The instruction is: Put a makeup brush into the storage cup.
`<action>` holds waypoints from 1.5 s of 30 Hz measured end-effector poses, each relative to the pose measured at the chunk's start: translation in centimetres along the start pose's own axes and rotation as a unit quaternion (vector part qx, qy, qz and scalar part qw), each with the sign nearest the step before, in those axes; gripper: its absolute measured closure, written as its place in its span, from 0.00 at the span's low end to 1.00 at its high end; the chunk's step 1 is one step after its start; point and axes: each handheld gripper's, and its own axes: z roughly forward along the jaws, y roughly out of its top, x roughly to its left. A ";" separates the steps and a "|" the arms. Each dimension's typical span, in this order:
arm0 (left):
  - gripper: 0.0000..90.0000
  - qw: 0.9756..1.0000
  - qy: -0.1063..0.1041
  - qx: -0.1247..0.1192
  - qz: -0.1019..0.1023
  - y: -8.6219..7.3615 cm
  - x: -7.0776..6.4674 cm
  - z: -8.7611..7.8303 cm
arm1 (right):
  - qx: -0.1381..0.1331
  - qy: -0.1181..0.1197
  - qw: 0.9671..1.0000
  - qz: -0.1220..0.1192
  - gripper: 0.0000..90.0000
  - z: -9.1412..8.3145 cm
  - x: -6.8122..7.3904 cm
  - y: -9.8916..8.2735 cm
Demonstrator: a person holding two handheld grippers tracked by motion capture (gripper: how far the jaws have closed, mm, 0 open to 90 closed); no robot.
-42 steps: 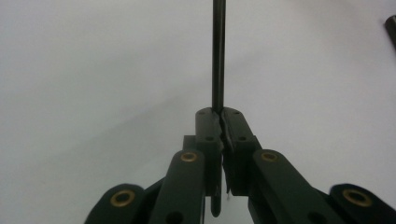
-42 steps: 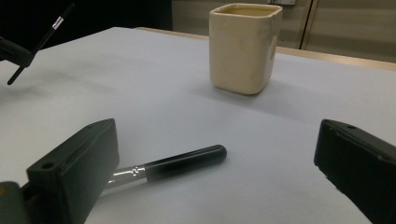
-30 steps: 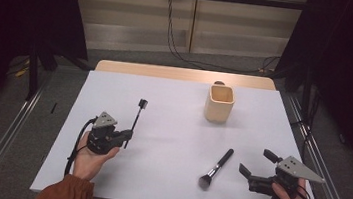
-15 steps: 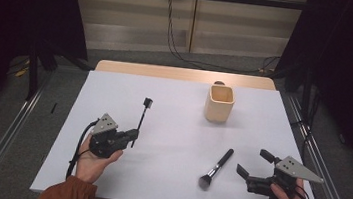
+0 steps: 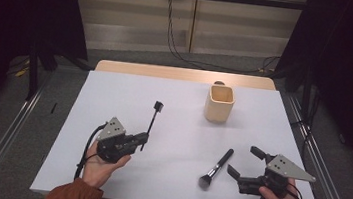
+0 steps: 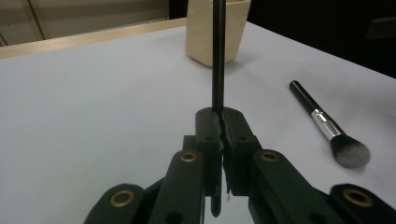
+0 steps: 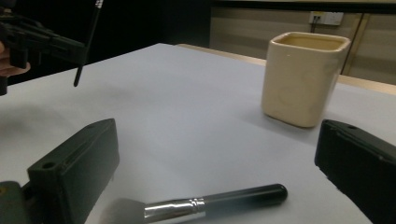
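A: Where is the thin black brush (image 5: 152, 121)?

B: It is up off the white table (image 5: 173, 109), near the left side. The left gripper (image 5: 143, 138) has its jaws shut tight on the low end of the stick. In the left gripper view the stick (image 6: 218, 56) goes straight up from the pinched jaws.

A: Which way does it point?

B: In the high view its long line runs from the jaws toward about 1 o'clock, with the small dark head on top.

A: And the cup?

B: The tan cup (image 5: 220, 103) stands well apart from the brush, at about 2 o'clock from the brush head. Its open mouth faces up. So I think the stick has to travel that way and tip over the rim.

A: What about the other one?

B: The fat brush (image 5: 217, 165) lies flat on the table. Its handle points to 1 o'clock and its fluffy end to 7 o'clock. The right gripper (image 5: 244, 162) is just beside it, at 3 o'clock from it, with jaws wide open and holding nothing. In the right gripper view that brush (image 7: 201, 204) lies across, between the two jaws but not touched
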 end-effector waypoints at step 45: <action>0.96 0.999 -0.047 -0.022 0.008 1.9 -4.5 5.1 | -0.029 0.125 0.992 0.019 0.11 8.2 3.2 6.1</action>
